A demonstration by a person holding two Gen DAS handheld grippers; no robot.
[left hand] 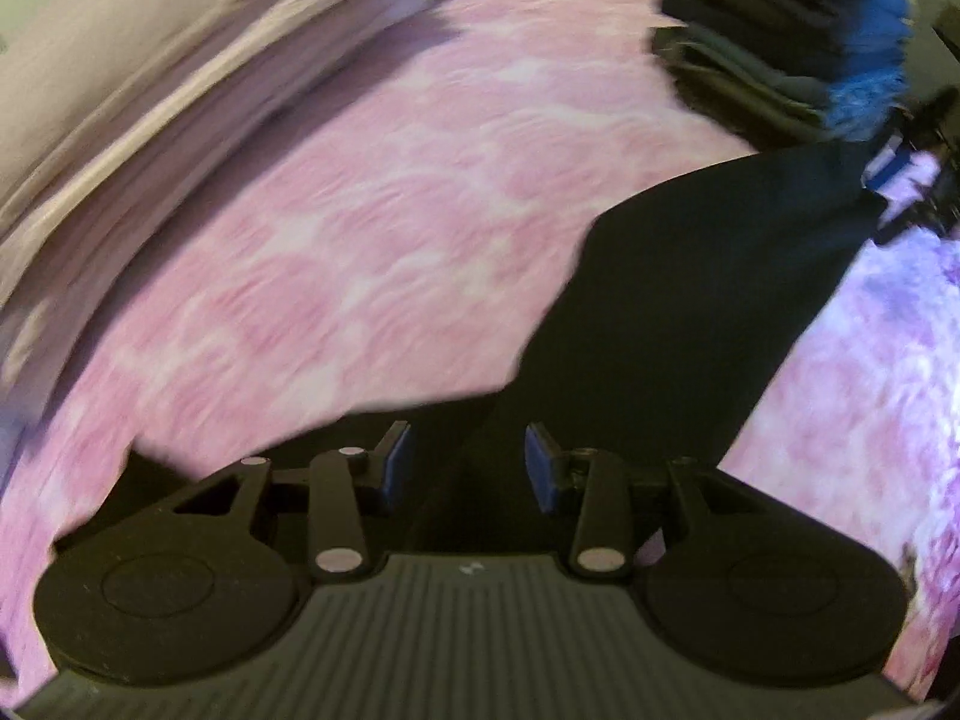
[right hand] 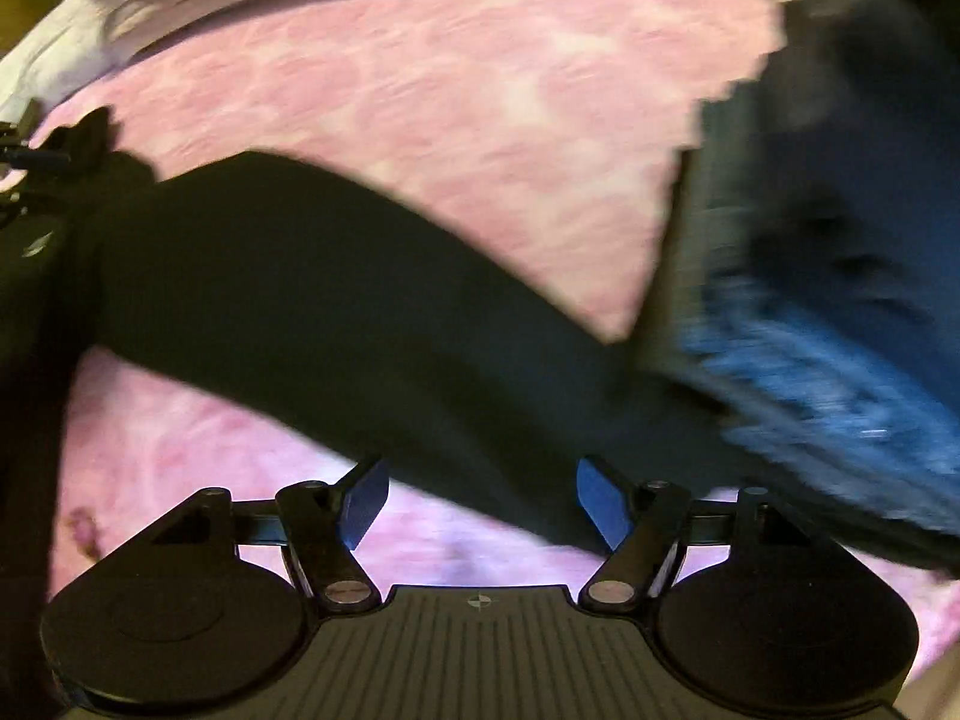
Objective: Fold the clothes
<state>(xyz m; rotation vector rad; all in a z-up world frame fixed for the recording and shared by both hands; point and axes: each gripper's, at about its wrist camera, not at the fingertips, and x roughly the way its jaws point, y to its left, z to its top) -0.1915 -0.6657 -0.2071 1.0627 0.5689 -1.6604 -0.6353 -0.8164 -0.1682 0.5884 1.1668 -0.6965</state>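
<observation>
Mid-task: folded stack (left hand: pixel 780 54) done at back, black garment (left hand: pixel 690 276) unfolded on pink bed (left hand: pixel 360 210); left hand-held gripper (left hand: pixel 468 462) part-open w/ cloth between, grip unclear; right hand-held gripper (right hand: pixel 480 498) open, empty.

Looking like a home bedroom: pink patterned bedspread (left hand: pixel 360 228) covering a bed, folded clothes stack (left hand: pixel 780 48) sitting on it.

No text, label, brand or number can be read in either view. The only sign is a small round crosshair mark (right hand: pixel 478 602) on the ribbed body of the right tool (right hand: pixel 480 501); a faint pale mark (left hand: pixel 470 568) on the left tool's body is too blurred to read.
</observation>
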